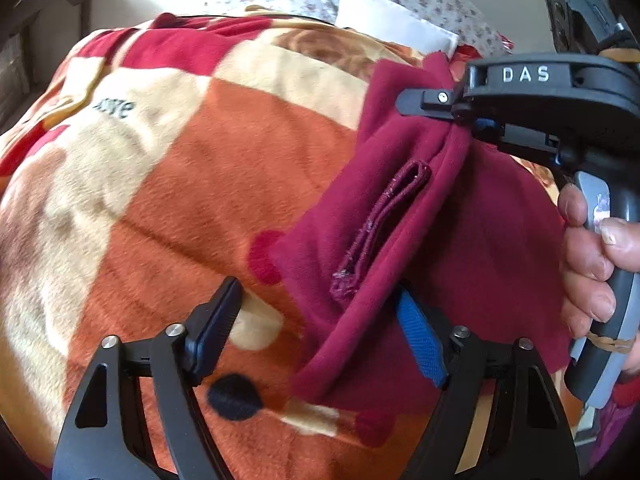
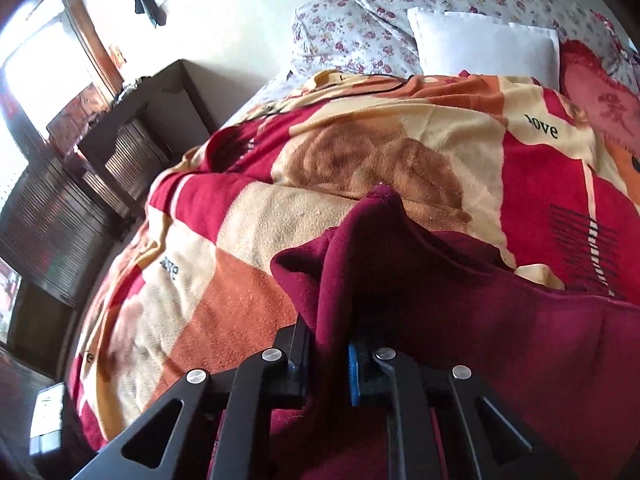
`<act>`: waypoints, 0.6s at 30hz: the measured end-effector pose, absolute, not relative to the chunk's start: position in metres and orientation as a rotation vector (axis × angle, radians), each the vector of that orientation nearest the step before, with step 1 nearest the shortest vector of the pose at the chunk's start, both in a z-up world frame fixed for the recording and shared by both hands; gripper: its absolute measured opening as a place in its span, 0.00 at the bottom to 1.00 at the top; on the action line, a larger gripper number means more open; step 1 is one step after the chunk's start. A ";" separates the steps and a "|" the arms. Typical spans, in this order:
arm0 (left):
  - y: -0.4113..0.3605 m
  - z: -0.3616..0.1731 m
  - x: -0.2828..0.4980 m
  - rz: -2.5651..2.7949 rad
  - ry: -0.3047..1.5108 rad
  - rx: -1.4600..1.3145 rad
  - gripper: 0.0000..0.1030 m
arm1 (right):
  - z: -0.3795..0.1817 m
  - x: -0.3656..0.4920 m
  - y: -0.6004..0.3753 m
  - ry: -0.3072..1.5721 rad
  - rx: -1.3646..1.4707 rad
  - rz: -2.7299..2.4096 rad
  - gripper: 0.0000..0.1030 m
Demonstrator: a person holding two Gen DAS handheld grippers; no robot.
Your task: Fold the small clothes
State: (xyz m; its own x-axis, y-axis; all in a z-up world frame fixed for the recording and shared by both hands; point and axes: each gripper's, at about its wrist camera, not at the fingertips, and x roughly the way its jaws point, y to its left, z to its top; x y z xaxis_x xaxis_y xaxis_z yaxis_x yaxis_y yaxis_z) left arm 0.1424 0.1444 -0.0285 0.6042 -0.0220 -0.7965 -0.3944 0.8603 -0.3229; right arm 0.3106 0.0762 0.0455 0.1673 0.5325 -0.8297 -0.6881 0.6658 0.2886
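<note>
Clearly mid-fold, the right gripper (image 2: 330, 364) pinches the maroon garment (image 1: 432, 216) lifted off the blanket (image 1: 192, 184) at three o'clock — the left gripper (image 1: 320, 332), jaws spread, must next close on its lower hem.

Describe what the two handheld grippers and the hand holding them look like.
Both grippers are black, with triangular cut-out linkages and silver pivot pins. The left gripper has one ribbed black pad and one blue pad. The right gripper carries white "DAS" lettering, a grey handle wrapped with a tan rubber band, and a green indicator light. The bare hand shows no sleeve.
</note>
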 end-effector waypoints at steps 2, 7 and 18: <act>0.141 -0.025 0.146 0.174 0.912 -0.526 0.39 | 0.050 0.311 0.069 1.098 -0.146 0.884 0.12; 0.123 0.009 0.143 0.168 0.859 -0.467 0.26 | 0.071 0.311 0.044 1.060 -0.112 0.908 0.11; 0.006 0.092 0.172 -0.101 0.768 -0.297 0.24 | 0.145 0.338 -0.085 0.909 -0.037 0.847 0.11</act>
State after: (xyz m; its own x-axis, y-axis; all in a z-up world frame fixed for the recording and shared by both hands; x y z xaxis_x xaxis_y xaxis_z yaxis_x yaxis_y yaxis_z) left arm 0.1721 0.0059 0.0917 0.7169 -0.1972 -0.6687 -0.0179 0.9536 -0.3005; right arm 0.3376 -0.0851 0.1446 0.3227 0.6308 -0.7057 -0.6599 0.6844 0.3100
